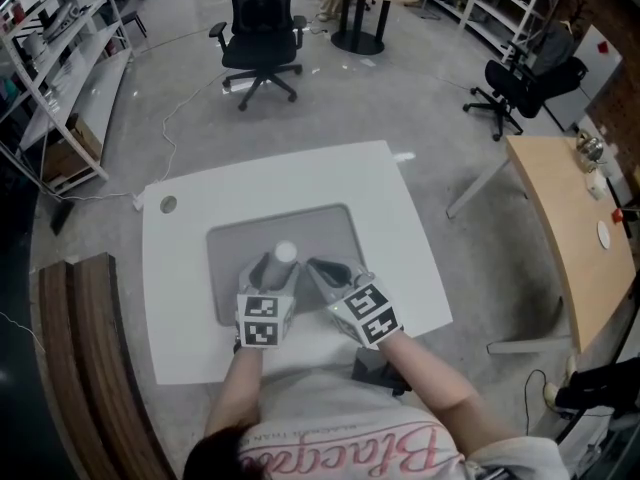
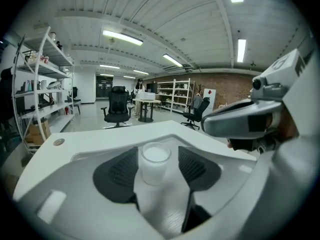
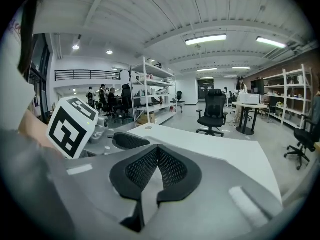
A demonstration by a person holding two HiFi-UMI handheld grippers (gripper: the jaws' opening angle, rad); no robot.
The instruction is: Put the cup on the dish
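Left gripper (image 2: pixel 156 153): fingers (image 2: pixel 122 169) spread, one on each side of the cup (image 2: pixel 155 165). The cup stands upright between them, closer to the left-hand pad, with a thin gap showing at the right-hand pad. No firm pinch seen.

Right gripper (image 3: pixel 158 151): fingers (image 3: pixel 172 170) pressed together, nothing between them. It sits just right of the left gripper, tips pointing toward the cup.

Both sets of fingers are over the grey mat (image 1: pixel 325 230). The cup is at the mat's near middle, just ahead of the left fingers.

The mat lies on the white desk (image 1: pixel 385 208), which extends beyond the fingertips on all sides.

Farther out, past the desk's far edge, a black office chair (image 1: pixel 260 28) stands on the floor.
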